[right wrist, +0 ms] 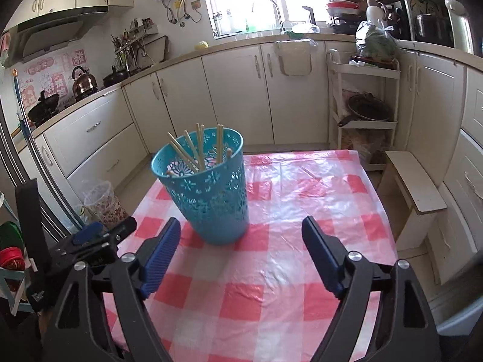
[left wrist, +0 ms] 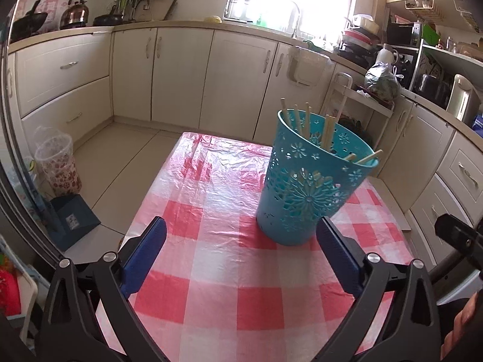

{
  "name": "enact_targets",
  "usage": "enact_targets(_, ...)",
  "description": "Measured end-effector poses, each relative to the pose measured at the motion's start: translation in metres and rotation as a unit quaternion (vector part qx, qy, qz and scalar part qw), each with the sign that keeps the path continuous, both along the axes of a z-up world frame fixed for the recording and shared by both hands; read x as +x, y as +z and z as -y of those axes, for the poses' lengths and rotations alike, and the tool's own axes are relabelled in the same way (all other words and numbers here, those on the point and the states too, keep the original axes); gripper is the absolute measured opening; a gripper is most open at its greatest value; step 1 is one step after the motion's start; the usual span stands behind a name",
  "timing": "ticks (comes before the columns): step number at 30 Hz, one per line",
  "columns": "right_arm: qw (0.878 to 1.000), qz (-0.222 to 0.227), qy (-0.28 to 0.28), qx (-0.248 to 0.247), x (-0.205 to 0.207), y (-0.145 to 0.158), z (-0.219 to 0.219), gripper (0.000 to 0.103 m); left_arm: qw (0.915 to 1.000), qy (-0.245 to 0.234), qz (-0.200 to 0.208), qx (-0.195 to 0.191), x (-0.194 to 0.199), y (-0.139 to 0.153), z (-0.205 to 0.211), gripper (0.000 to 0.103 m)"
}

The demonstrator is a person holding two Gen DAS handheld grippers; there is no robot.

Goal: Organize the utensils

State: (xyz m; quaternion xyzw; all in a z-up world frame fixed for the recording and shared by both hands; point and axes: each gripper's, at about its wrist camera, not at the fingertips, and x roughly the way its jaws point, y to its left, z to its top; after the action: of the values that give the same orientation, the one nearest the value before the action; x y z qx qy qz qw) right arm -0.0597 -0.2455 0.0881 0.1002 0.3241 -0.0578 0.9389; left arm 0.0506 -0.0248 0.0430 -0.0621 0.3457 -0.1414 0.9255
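Note:
A teal perforated plastic holder stands upright on the red-and-white checked tablecloth. Several wooden chopsticks stand inside it. It also shows in the right wrist view, with the chopsticks leaning in it. My left gripper is open and empty, just in front of and to the left of the holder. My right gripper is open and empty, in front of the holder, which sits toward its left finger. The left gripper's body shows at the left of the right wrist view.
The table stands in a kitchen with cream cabinets behind. A plastic bin and a blue box stand on the floor to the left. A white rack and a low wooden stool stand at the right.

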Motion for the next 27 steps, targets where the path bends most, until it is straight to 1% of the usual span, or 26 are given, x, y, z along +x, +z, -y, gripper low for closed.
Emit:
enact_targets(1, 1.000, -0.003, -0.004, 0.000, -0.007, 0.001, 0.000, 0.087, 0.9999, 0.003, -0.005, 0.010, -0.011, 0.006, 0.002, 0.095)
enact_targets(3, 1.000, -0.006, -0.011, -0.002, -0.023, 0.004, -0.002, 0.091, 0.9997, 0.005, -0.014, 0.018, -0.029, 0.016, 0.003, 0.095)
enact_targets(7, 1.000, -0.004, -0.017, -0.004, -0.049, 0.015, -0.007, 0.095, 0.9993, 0.014, -0.027, 0.020, -0.066, 0.036, -0.007, 0.095)
enact_targets(9, 1.000, 0.001, -0.021, 0.002, -0.062, 0.023, -0.010, 0.095, 0.9991, 0.025, -0.028, 0.020, -0.084, 0.048, -0.015, 0.095)
enact_targets(12, 1.000, 0.006, -0.025, 0.002, -0.081, 0.033, -0.017, 0.095, 0.9985, 0.042, -0.019, 0.030, -0.114, 0.066, -0.025, 0.095)
enact_targets(15, 1.000, 0.007, -0.022, 0.006, -0.099, 0.042, -0.028, 0.095, 0.9982, 0.039, -0.030, 0.034, -0.140, 0.077, -0.033, 0.095)
enact_targets(20, 1.000, 0.012, -0.015, 0.004, -0.128, 0.056, -0.050, 0.095, 0.9982, 0.023, -0.039, 0.039, -0.171, 0.096, -0.047, 0.095)
enact_targets(22, 1.000, 0.012, -0.014, 0.007, -0.138, 0.059, -0.057, 0.095, 0.9980, 0.024, -0.038, 0.043, -0.181, 0.102, -0.053, 0.095)
enact_targets(27, 0.999, 0.018, -0.018, 0.029, -0.160, 0.068, -0.066, 0.095, 0.9978, 0.040, -0.016, 0.050, -0.201, 0.116, -0.064, 0.095)
